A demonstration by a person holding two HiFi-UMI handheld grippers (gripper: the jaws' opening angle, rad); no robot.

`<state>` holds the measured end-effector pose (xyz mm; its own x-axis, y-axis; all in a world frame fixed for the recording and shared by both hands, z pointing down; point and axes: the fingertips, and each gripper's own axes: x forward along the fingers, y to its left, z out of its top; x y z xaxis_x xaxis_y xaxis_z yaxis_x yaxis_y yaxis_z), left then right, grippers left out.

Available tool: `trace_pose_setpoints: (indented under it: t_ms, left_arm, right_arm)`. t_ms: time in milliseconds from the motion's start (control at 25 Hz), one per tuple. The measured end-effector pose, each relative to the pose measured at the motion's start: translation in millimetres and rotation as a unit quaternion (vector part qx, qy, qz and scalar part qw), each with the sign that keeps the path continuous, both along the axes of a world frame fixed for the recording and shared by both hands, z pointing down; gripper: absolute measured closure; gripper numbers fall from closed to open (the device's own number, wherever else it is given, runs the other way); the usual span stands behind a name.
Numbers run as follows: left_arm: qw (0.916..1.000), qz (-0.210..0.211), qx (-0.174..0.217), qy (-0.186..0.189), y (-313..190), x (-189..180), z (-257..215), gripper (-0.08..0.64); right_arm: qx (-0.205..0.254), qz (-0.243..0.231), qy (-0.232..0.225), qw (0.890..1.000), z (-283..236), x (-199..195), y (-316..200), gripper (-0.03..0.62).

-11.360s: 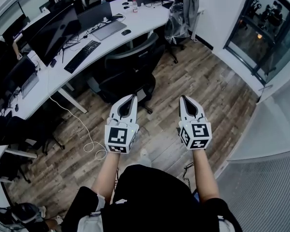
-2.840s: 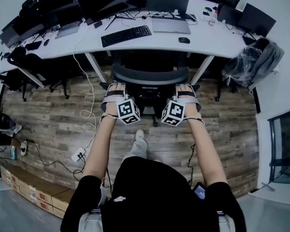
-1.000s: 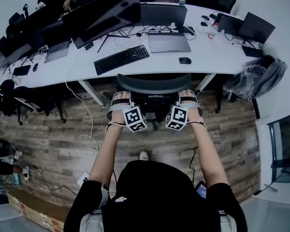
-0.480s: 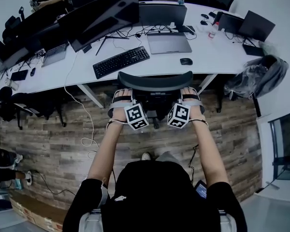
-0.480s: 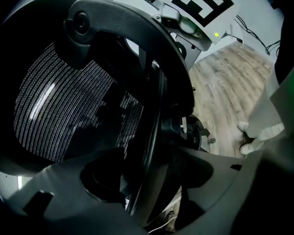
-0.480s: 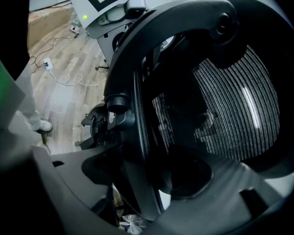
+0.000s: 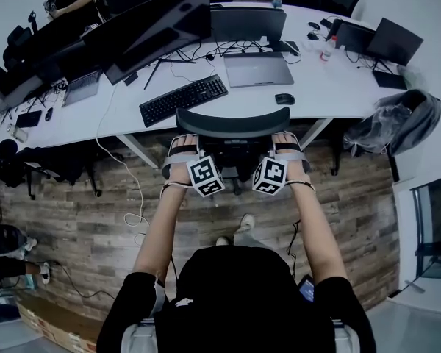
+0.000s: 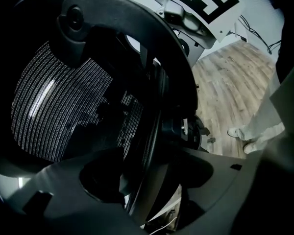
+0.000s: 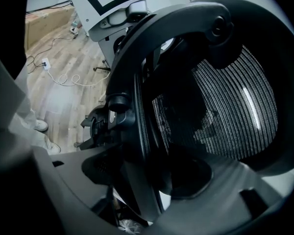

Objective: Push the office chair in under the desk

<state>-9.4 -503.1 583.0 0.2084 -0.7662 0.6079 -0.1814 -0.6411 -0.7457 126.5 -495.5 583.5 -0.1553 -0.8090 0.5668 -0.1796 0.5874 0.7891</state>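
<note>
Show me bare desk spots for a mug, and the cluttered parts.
Free: the desk right of the mouse, and between keyboard and the left laptop. Crowded: cables behind the middle laptop.

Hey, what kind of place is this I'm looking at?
Most likely an open-plan office. A long white desk carries several monitors, a keyboard and a laptop, and a mesh-backed office chair stands at its edge.
</note>
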Motion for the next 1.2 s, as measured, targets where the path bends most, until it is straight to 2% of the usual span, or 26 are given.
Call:
trace_pose_setpoints:
  t_ms: [1200]
  left_arm:
    - [0.9992, -0.035, 0.001, 0.017, -83.8, 11.5, 4.7, 0.245]
  right_arm:
    - [0.007, -0.03, -0.007, 0.999, 0.0, 7.6, -88.8, 0.288]
